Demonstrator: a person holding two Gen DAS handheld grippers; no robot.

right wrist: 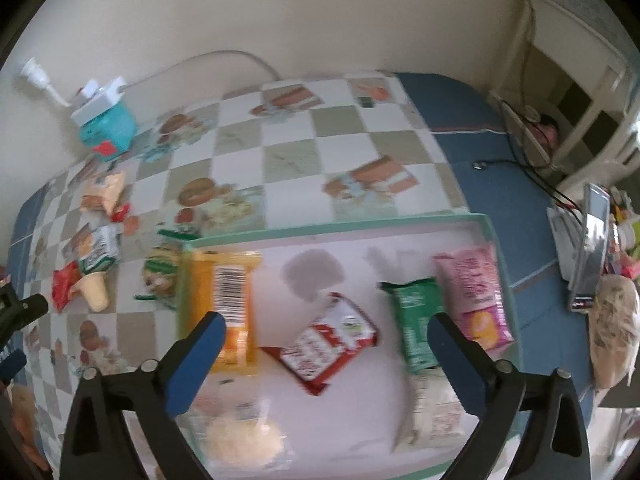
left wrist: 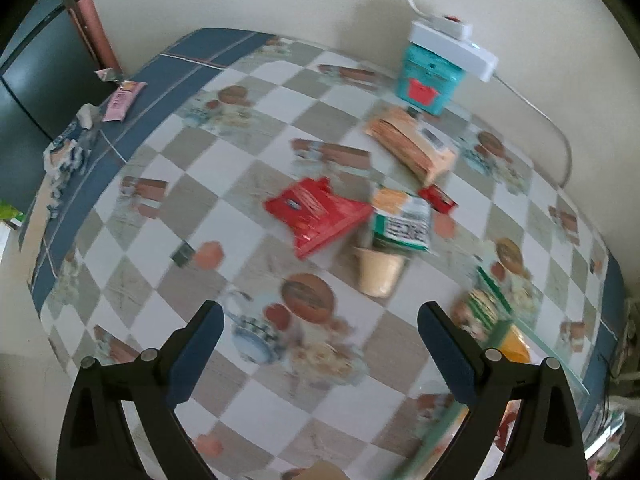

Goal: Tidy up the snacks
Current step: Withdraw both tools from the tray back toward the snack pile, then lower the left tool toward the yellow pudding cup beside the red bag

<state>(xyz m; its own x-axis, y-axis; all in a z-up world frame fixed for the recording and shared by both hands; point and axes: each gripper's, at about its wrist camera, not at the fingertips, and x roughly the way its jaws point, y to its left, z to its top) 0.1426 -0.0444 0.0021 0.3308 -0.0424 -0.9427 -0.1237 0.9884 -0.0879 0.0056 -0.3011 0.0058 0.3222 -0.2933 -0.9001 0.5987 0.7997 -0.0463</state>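
In the right wrist view, a shallow tray with a green rim [right wrist: 340, 225] holds a yellow packet [right wrist: 230, 300], a red-and-white packet [right wrist: 332, 350], a green packet [right wrist: 416, 320], a pink packet [right wrist: 476, 296], a pale packet [right wrist: 434, 412] and a round pale snack [right wrist: 244, 440]. My right gripper [right wrist: 327, 320] hangs open over the red-and-white packet and holds nothing. In the left wrist view, loose snacks lie on the checkered tablecloth: a red packet [left wrist: 316, 216], a green-and-white packet [left wrist: 400, 224], a cream cup [left wrist: 378, 274] on its side and an orange wafer pack [left wrist: 412, 144]. My left gripper [left wrist: 320, 308] is open and empty, nearer than the cup.
A teal box [left wrist: 430, 80] under a white power strip [left wrist: 452, 40] stands by the far wall. A pink wrapper [left wrist: 122, 100] and crumpled paper lie on the blue border at the left. Cables [right wrist: 532, 176] and an upright dark device [right wrist: 592, 248] are right of the tray.
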